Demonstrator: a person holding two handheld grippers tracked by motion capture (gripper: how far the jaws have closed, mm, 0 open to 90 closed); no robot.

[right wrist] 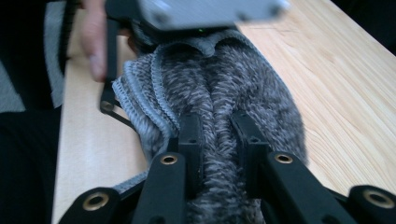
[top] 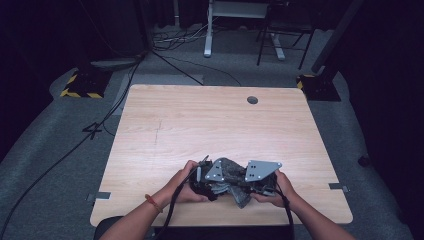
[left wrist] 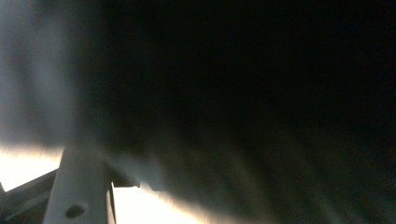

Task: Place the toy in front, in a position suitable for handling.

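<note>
Here both claws clamp the grey cloth (right wrist: 219, 93) bunched between them: right claw (right wrist: 218, 140), left claw (top: 210, 182), low over the bare worktop (top: 200, 120).

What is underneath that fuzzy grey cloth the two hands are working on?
The grey cloth lies bunched on the wooden table, pinched by the right gripper and the left gripper. Bare wood shows around it; whatever lies beneath its folds is covered.
</note>
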